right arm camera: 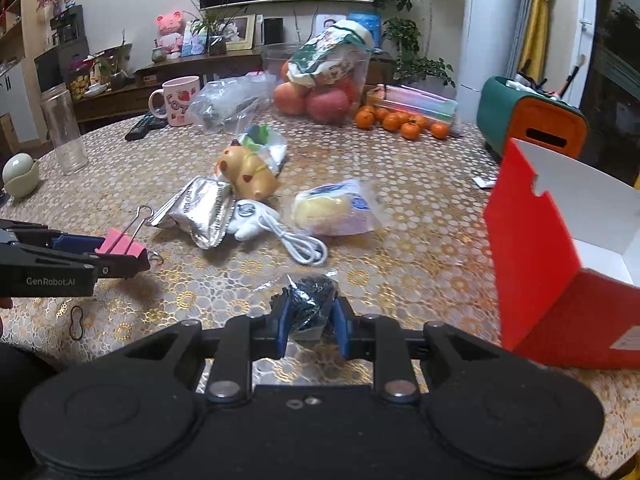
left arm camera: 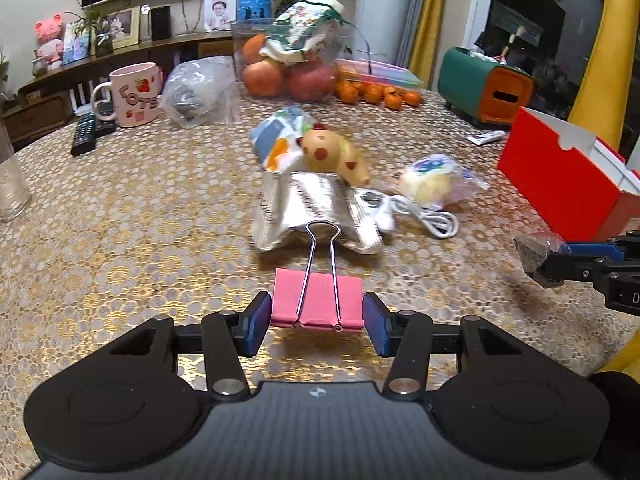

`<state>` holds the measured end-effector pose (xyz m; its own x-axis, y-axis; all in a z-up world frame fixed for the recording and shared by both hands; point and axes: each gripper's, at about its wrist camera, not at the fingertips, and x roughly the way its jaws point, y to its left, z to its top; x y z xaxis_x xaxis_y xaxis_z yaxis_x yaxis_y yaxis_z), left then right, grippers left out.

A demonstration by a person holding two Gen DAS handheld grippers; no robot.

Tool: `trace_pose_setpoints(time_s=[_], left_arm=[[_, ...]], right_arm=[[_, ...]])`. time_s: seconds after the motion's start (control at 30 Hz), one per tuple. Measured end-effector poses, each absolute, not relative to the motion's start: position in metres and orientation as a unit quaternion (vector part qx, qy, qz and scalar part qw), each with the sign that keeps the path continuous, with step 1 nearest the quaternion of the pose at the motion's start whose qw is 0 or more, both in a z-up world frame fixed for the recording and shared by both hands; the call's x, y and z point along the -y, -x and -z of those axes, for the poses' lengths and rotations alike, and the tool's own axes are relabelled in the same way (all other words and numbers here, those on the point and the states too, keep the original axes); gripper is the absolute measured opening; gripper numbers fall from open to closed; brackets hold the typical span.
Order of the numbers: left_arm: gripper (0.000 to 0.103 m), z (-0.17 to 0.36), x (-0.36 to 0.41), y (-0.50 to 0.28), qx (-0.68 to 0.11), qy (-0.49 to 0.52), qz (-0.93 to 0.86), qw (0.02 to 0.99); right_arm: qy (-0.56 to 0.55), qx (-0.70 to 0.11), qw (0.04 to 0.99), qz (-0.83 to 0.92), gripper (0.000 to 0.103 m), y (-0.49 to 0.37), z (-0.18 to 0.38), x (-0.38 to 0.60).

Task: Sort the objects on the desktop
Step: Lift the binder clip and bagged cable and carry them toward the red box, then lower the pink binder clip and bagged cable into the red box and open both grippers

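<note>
My left gripper (left arm camera: 318,322) is shut on a pink binder clip (left arm camera: 318,300), held just above the table; it also shows in the right wrist view (right arm camera: 120,246). My right gripper (right arm camera: 310,326) is shut on a small clear bag of dark screws (right arm camera: 310,296), seen at the right edge of the left wrist view (left arm camera: 538,256). An open red box (right arm camera: 532,248) stands to the right. On the table ahead lie a silver foil packet (right arm camera: 204,212), a yellow spotted toy (right arm camera: 248,172), a white cable (right arm camera: 296,242) and a wrapped snack (right arm camera: 336,208).
A pink mug (right arm camera: 180,100), a remote (right arm camera: 144,126), a glass jar (right arm camera: 64,128), a clear plastic bag (right arm camera: 228,104), apples and tangerines (right arm camera: 400,120) and a green-orange container (right arm camera: 532,120) stand at the back. A black rubber band (right arm camera: 76,322) lies near left.
</note>
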<state>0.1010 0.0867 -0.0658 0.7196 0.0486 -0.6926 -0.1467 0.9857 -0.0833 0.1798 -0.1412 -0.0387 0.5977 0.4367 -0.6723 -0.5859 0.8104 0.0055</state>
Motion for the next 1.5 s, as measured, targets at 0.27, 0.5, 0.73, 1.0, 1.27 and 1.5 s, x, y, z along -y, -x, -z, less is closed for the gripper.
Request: trace_pose_setpoints(time_s=[0.27, 0.5, 0.73, 1.0, 1.27, 1.5], left_arm=[[0.049, 0.055, -0.058, -0.110, -0.373, 0.075, -0.021, 0.925], [0.049, 0.035, -0.021, -0.122, -0.362, 0.081, 0.021, 0.928], [0.049, 0.007, 0.024, -0.140, -0.343, 0.067, 0.071, 0.934], [0.049, -0.025, 0.072, -0.165, -0.317, 0.048, 0.121, 0.939], [0.049, -0.047, 0.116, -0.196, -0.302, 0.021, 0.161, 0.939], [0.049, -0.049, 0.152, -0.228, -0.308, 0.004, 0.183, 0.934]], right_arm=[[0.101, -0.337, 0.895, -0.274, 0.022, -0.178, 0.025, 0.178], [0.095, -0.333, 0.900, -0.263, 0.022, -0.179, 0.009, 0.213], [0.088, -0.322, 0.910, -0.245, 0.022, -0.182, -0.010, 0.247], [0.083, -0.300, 0.923, -0.226, 0.022, -0.189, -0.032, 0.286], [0.075, -0.287, 0.935, -0.196, 0.022, -0.213, -0.046, 0.325], [0.067, -0.272, 0.945, -0.169, 0.022, -0.239, -0.054, 0.352]])
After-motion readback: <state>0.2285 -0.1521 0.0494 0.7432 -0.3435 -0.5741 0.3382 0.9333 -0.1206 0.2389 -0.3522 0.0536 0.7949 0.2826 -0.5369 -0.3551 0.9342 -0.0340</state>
